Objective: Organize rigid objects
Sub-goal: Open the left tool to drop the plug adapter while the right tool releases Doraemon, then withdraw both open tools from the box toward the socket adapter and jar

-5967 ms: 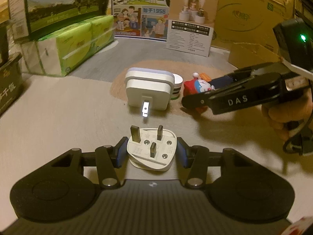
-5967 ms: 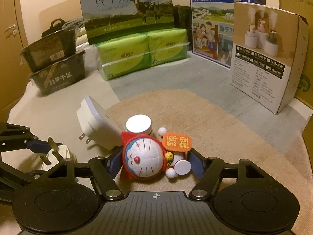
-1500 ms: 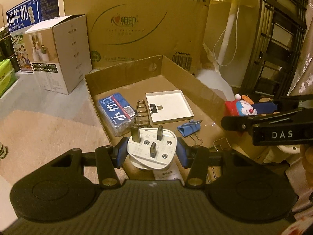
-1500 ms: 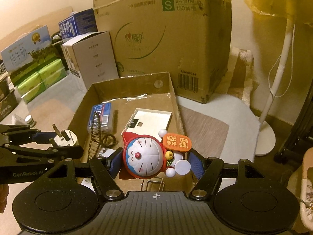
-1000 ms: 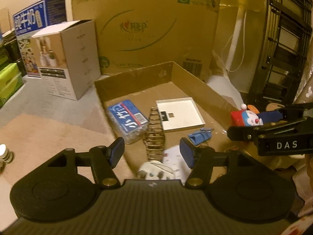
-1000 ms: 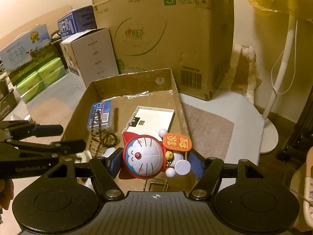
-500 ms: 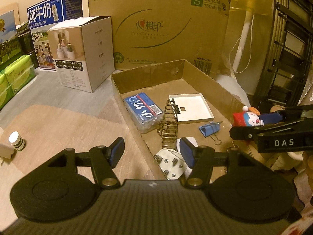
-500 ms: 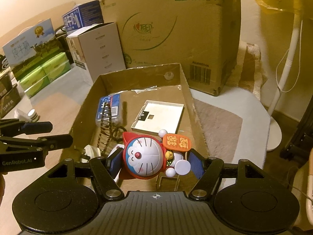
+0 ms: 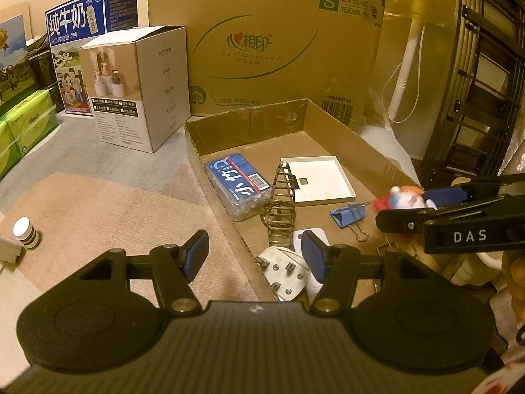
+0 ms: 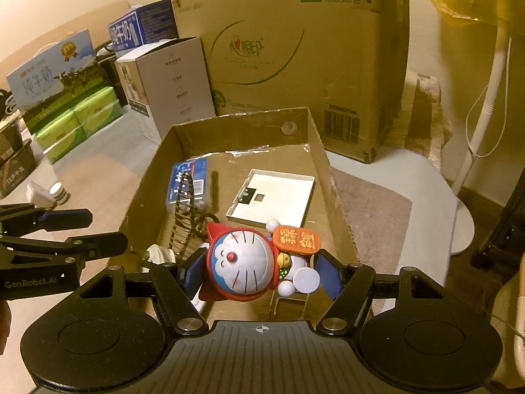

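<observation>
My left gripper [image 9: 255,255] spread wide and empty above the carton edge, white three-pin plug [image 9: 284,273] lying in the cardboard tray [image 9: 249,124], my right gripper [image 10: 259,271] clamped on the Doraemon figurine [image 10: 244,264] over the tray

The black left gripper with blue pads [image 9: 255,256] hangs with its jaws spread wide and nothing between them. The matching black right gripper [image 10: 259,272] is clamped on a red-and-white cartoon cat figurine [image 10: 244,267], its fingers reaching in from the right in the left wrist view.
</observation>
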Demonstrator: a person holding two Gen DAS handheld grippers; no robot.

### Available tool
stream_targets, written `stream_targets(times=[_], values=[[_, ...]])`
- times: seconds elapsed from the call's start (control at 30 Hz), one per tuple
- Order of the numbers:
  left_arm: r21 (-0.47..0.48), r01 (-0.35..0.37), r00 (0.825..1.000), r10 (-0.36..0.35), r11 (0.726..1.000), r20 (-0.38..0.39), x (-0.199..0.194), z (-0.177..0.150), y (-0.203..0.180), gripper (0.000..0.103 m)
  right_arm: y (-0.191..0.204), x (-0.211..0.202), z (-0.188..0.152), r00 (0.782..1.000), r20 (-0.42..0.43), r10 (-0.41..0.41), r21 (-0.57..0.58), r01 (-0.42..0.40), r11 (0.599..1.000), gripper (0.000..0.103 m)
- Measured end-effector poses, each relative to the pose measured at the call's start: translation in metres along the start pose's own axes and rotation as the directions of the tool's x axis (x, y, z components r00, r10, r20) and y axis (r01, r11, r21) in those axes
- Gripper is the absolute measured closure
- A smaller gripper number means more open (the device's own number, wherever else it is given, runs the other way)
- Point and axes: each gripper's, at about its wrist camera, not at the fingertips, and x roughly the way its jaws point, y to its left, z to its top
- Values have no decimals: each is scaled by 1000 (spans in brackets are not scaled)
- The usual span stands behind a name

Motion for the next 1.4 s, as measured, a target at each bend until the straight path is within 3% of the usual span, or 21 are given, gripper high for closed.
stream_targets(times=[0.1,0.17,0.53,1.4], values=[[-1,-5,1000,5,1000,-3,0,0,1,40,1,0,1,1000,18,15,1,-15,1000,33],[0,-19,1000,19,1000,-1,-1,-2,2,30,1,-2,1,1000,29,-7,1,7,1000,24],[-28,-40,999,40,999,2,-21,-13,11,29,0,-21,-12,1000,22,-13,58,12,998,22],[-74,-91,995,94,993,35,-99,-49,36,21,66,-65,-44,1000,3,17,11,-18,1000,21]])
